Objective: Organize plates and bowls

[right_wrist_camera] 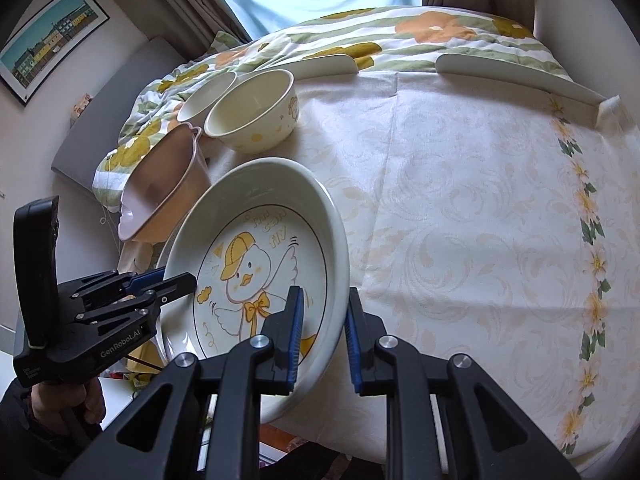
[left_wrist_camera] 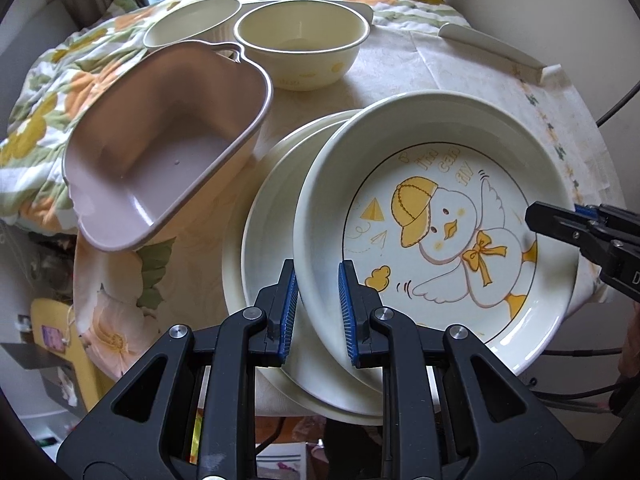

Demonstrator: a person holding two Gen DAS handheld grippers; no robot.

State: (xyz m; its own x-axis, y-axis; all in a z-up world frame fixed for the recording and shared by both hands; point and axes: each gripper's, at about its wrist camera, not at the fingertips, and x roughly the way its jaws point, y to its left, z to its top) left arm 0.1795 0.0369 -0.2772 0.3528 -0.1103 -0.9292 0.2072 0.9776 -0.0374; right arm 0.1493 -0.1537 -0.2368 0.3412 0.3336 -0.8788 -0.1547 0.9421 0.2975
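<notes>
A deep cream plate with a yellow-capped duck (left_wrist_camera: 440, 220) (right_wrist_camera: 256, 248) is held tilted between both grippers. My left gripper (left_wrist_camera: 318, 276) (right_wrist_camera: 176, 278) is shut on its left rim. My right gripper (right_wrist_camera: 326, 300) (left_wrist_camera: 560, 216) is shut on the opposite rim. Under the duck plate lies a stack of plain cream plates (left_wrist_camera: 272, 240), partly hidden by it. A pink heart-shaped dish (left_wrist_camera: 160, 152) (right_wrist_camera: 160, 188) leans just left of them. Behind it stand a cream bowl (left_wrist_camera: 300, 52) (right_wrist_camera: 252, 116) and a second, smaller bowl (left_wrist_camera: 188, 20) (right_wrist_camera: 208, 92).
A pale patterned tablecloth (right_wrist_camera: 460, 220) covers the table to the right of the plates. White rails (right_wrist_camera: 516, 76) (left_wrist_camera: 492, 46) lie along its far edge. A floral quilt (right_wrist_camera: 360, 36) is bunched behind the bowls. A person's hand (right_wrist_camera: 92, 400) holds the left gripper's handle.
</notes>
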